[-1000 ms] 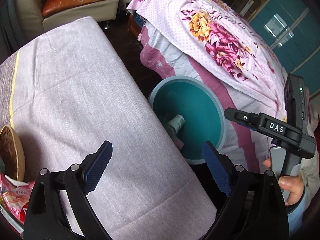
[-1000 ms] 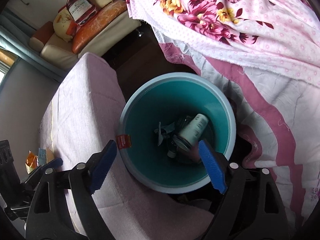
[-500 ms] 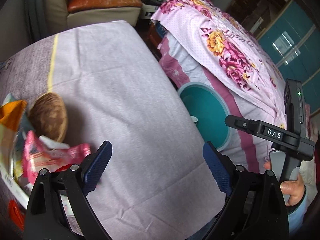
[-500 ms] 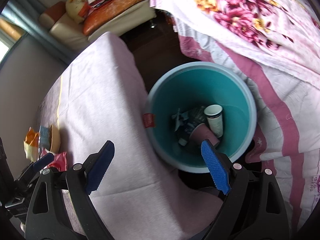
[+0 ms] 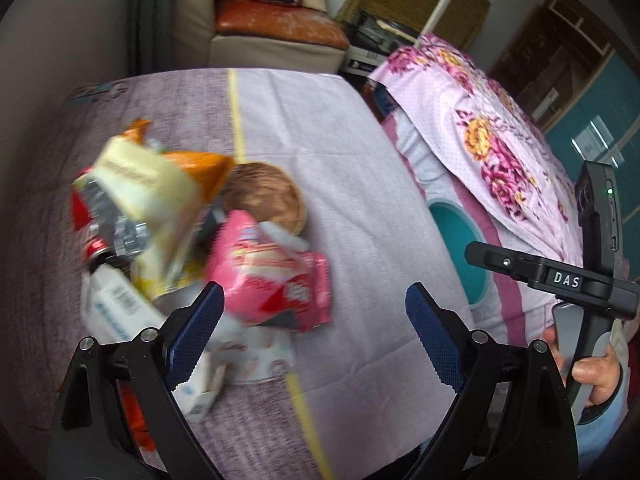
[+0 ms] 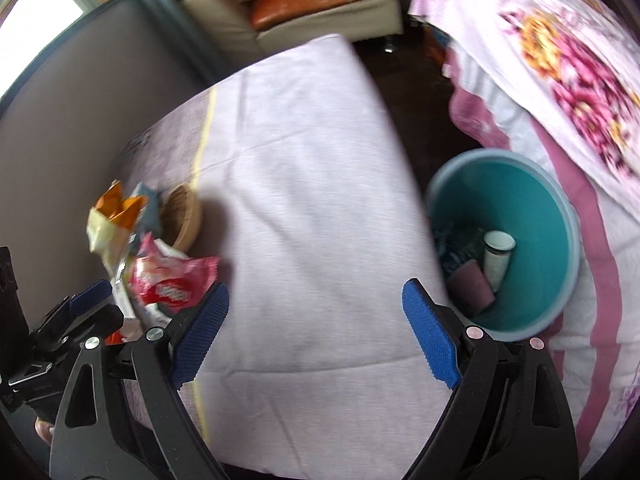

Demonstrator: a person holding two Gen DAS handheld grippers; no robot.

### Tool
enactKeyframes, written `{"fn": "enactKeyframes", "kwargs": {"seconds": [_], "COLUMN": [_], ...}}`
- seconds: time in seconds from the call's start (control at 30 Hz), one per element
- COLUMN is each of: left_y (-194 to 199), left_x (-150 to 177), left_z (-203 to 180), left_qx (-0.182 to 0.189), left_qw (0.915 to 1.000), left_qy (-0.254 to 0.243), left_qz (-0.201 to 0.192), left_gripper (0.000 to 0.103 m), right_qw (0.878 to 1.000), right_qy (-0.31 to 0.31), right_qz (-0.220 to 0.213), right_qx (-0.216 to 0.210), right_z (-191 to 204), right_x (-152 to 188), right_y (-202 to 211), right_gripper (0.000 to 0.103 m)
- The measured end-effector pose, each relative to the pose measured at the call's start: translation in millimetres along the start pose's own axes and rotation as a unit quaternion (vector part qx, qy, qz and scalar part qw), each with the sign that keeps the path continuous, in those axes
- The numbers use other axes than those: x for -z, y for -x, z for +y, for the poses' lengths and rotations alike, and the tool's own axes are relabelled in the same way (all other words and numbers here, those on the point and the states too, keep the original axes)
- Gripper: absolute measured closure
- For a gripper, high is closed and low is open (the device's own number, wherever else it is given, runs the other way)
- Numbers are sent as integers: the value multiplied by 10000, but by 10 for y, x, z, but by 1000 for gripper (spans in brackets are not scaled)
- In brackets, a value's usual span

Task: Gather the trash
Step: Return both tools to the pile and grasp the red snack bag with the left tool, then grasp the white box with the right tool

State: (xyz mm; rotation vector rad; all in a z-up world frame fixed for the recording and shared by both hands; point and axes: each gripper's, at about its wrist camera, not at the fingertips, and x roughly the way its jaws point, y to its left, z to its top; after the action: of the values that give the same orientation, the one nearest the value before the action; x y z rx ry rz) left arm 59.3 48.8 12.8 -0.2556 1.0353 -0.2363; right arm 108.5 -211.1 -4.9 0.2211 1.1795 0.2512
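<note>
A pile of trash lies on the left of the table: a pink-red snack bag (image 5: 276,276), a cream and orange bag (image 5: 156,184), a red can (image 5: 90,240) and a white carton (image 5: 116,304). The pink-red bag also shows in the right wrist view (image 6: 172,280). My left gripper (image 5: 314,332) is open and empty, just in front of the pile. My right gripper (image 6: 316,336) is open and empty over the tablecloth. The teal trash bin (image 6: 560,216) stands on the floor right of the table, holding a paper cup (image 6: 496,256) and other trash.
A brown woven bowl (image 5: 264,196) sits behind the pile. The table wears a lilac cloth (image 6: 304,168). A floral bedspread (image 5: 492,136) covers the bed on the right, close to the bin (image 5: 460,248). A sofa (image 5: 276,36) stands at the back.
Both grippers swung left, away from the bin toward the trash pile. The pile has come into the left view, and the bin slid to the right in both views.
</note>
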Motion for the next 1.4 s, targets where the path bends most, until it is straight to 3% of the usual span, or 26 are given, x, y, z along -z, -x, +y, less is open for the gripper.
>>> {"fn": "enactKeyframes", "kwargs": {"seconds": [0.33,0.6,0.83,1.0,1.03,1.07,1.17,1.37,1.4], "left_y": [336,293,153,110,103,99,121,195,175], "left_x": [431,871,995,993,986,985,988,882,869], "left_z": [979,1578,1608,1515,1493,1461,1428,1540,1584], "left_qx": [-614,-924,-820,-912,-893,-901,-863,-737,-685], "left_qw": [9947,9820,9801,9818,9825,9832,9852,9872,9873], "left_qy": [819,1631,1764,1632,1611,1572,1476,1416,1434], "left_qz": [-94,214,402,323,278,233,142,-19,-29], "left_gripper": [11,11,11,11,17,34,58,60,60], "right_qw": [9949,9913,9901,9899,9898,9896,9886,9813,9785], "right_qy": [940,1142,1195,1192,1194,1200,1262,1649,1764], "right_qz": [334,639,730,762,776,783,813,762,782], "right_qx": [-121,-139,-104,-74,-79,-78,-145,-628,-727], "right_z": [867,1121,1198,1221,1229,1232,1304,1674,1761], "right_x": [57,203,251,258,258,258,270,307,322], "right_y": [-224,-445,-505,-547,-558,-561,-554,-481,-486], "right_gripper": [19,19,19,19,19,19,19,19,23]}}
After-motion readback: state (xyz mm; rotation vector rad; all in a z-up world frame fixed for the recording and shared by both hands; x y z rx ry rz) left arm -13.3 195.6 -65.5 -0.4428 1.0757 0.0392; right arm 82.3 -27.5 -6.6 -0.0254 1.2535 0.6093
